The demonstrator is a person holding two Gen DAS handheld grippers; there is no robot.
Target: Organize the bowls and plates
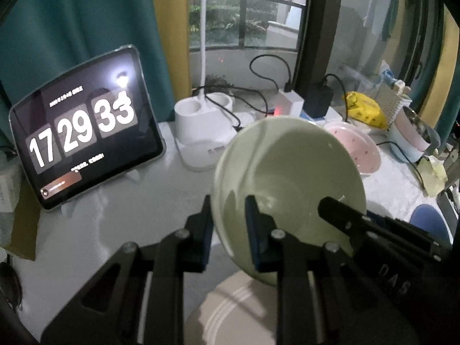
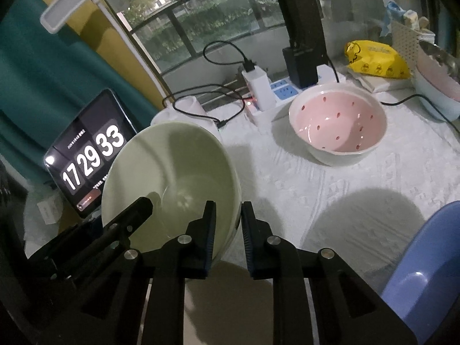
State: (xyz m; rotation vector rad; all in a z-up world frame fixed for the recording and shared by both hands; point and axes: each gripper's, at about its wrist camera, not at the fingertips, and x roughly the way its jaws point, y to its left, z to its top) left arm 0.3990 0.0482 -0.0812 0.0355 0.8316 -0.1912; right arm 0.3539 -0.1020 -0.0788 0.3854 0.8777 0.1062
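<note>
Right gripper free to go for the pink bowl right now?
Probably not. The right gripper is shut on the green bowl's rim, as is the left gripper on the opposite side. The cloth towards the pink bowl looks clear, but the green bowl must be put down first.

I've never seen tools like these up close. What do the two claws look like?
Both look alike. The left claw and right claw are matte black, with angular linkage arms joined by round silver pins and cut with triangular holes. Each finger ends in a flat, dark blue ribbed pad. Pale letters are printed on the right claw's body in the left view. No cables or sleeves show.
</note>
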